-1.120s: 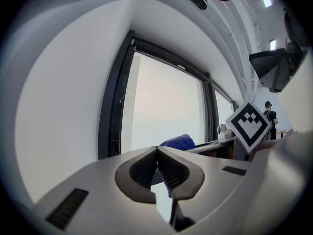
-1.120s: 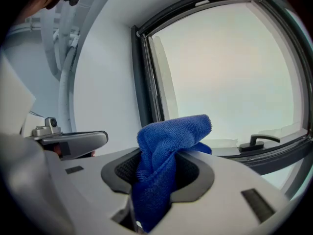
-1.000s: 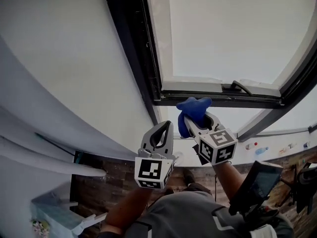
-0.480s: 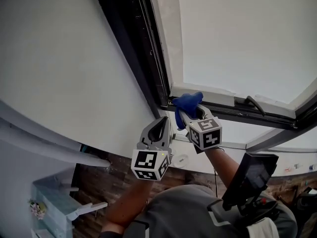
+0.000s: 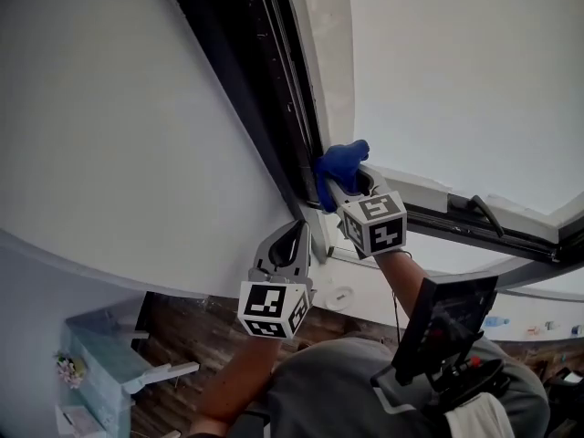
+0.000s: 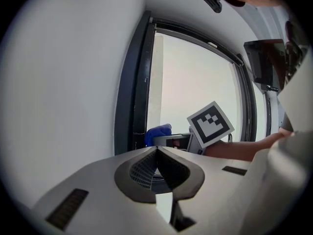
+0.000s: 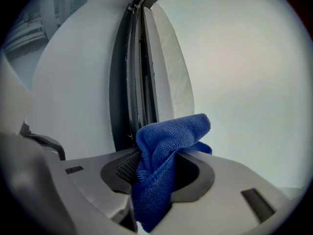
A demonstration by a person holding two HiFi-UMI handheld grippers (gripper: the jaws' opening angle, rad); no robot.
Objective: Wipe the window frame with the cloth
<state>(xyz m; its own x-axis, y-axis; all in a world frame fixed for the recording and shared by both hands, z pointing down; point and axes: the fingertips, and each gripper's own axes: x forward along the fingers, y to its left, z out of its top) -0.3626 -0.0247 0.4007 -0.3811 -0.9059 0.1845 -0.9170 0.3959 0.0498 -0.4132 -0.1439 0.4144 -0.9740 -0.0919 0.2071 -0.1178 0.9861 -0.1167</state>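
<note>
Once I had slid the right gripper (image 5: 350, 188), pinching the cloth (image 5: 339, 165), into the corner of the window frame (image 5: 274, 99), I judged the upright next; the left gripper (image 5: 294, 237) hung pressed together, empty.

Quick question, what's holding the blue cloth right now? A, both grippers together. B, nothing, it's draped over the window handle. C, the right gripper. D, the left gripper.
C: the right gripper has its jaws clamped on the blue cloth, while the left gripper is shut with nothing between its jaws.
</note>
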